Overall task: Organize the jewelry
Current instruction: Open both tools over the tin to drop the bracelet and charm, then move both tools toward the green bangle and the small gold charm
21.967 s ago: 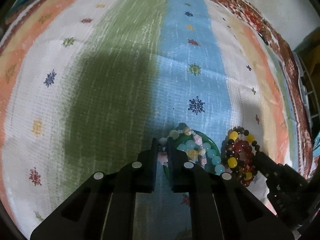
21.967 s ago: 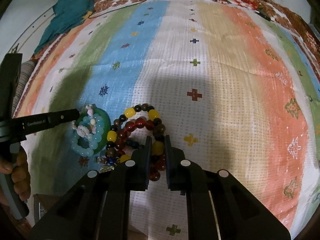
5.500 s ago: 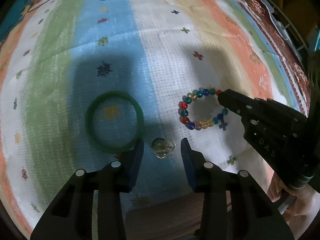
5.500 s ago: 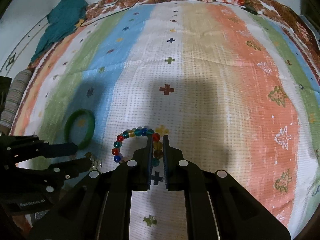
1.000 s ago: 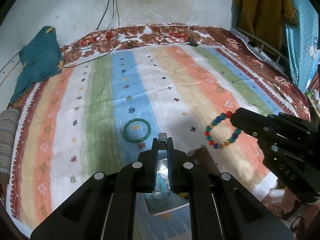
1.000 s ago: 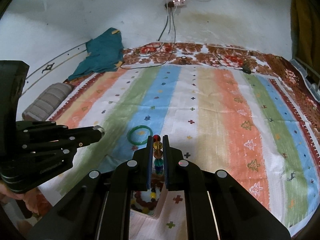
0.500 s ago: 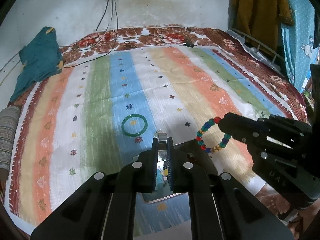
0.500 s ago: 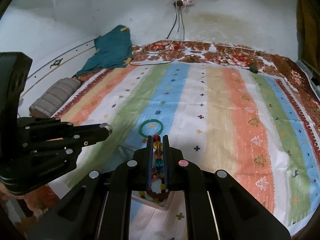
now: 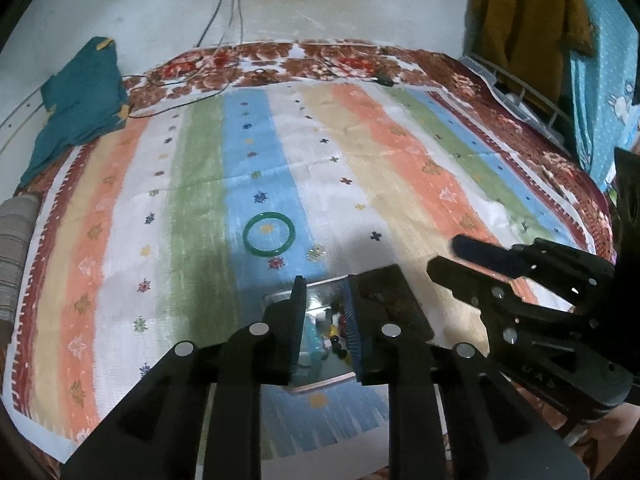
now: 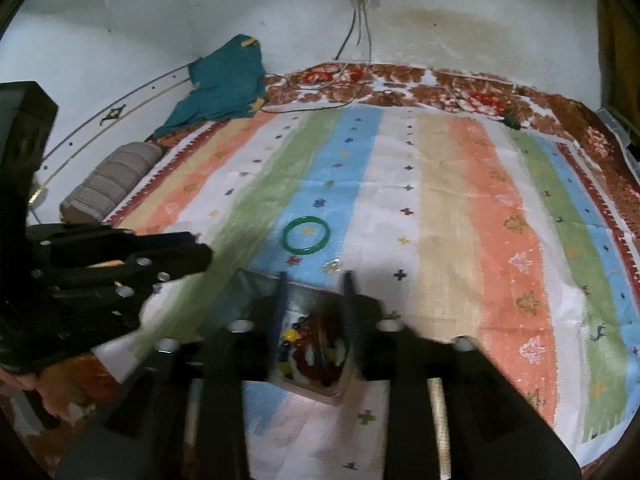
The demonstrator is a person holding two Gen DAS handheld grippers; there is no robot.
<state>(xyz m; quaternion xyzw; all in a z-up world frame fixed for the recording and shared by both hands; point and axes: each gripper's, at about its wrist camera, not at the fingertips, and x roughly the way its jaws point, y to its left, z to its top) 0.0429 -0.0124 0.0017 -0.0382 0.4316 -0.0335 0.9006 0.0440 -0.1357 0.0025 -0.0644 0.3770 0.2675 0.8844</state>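
An open jewelry box (image 9: 390,292) with beaded bracelets (image 10: 316,344) inside sits at the near edge of the striped cloth. My left gripper (image 9: 323,286) is open and empty above the box. My right gripper (image 10: 313,280) is open and empty above the box too; it shows at the right in the left wrist view (image 9: 452,256). A green bangle (image 9: 269,234) lies on the blue stripe beyond the box; it also shows in the right wrist view (image 10: 307,235). A small clear ring (image 9: 316,253) lies right of the bangle, also in the right wrist view (image 10: 332,266).
The striped cloth (image 9: 400,152) covers a bed with a floral border. A teal garment (image 9: 80,100) lies at the far left corner, a grey striped pillow (image 10: 112,180) at the left edge. Cables (image 9: 224,80) run from the wall. Clothes (image 9: 520,20) hang at the right.
Both grippers have opened. The multicoloured bracelet has left my right gripper and the small piece has left my left gripper; the clear ring now lies on the cloth by the bangle.
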